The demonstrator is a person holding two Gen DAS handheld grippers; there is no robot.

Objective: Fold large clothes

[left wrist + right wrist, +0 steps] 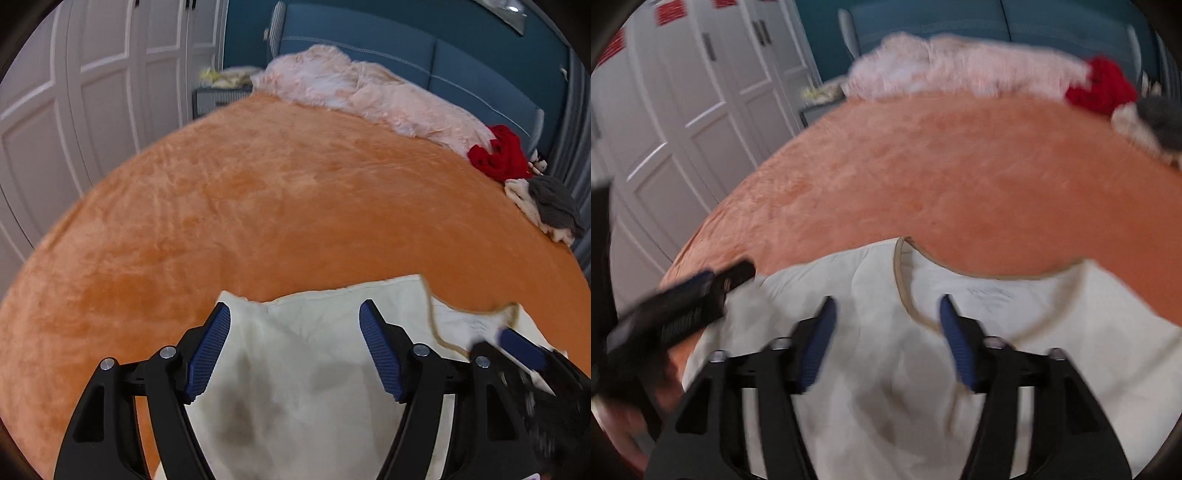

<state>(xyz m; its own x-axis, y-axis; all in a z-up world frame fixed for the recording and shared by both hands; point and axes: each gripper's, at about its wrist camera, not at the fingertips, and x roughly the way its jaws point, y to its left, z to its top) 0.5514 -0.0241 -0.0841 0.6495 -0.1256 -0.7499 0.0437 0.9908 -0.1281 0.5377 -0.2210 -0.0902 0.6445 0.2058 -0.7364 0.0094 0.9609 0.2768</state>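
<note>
Currently lying on the near part of the bed (258, 192), one cream shirt (295, 369), spread mostly flat over the orange plush cover, its tan-edged neckline (905, 291) opening toward the far side. Left gripper (295, 347): hovering over the shirt near what looks like a shoulder or sleeve edge, fingers (210, 350) spread wide apart and holding nothing. Right gripper (888, 343): likewise standing wide with nothing between its fingers, poised just over the neckline; the picture is blurring here, so contact with the cloth cannot be told. Each gripper is showing at the edge of the other's view, so the two are working close beside each other. Handling, as a judgement: the cloth is looking thin, light and limp, wrinkling easily, likely draping and sagging when lifted, and clinging somewhat to the plush cover; nothing fragile. Best holds are probably the shoulder seams or the bound neckline edge, where the layers are thicker and a pinch is less likely to slip; a single-layer pinch mid-panel is risking a bunched fold. Other items lying at the far side, well apart from the shirt: a pink fluffy blanket (369, 88), a red garment (498, 151), and a grey knit piece (554, 203) on something pale
</note>
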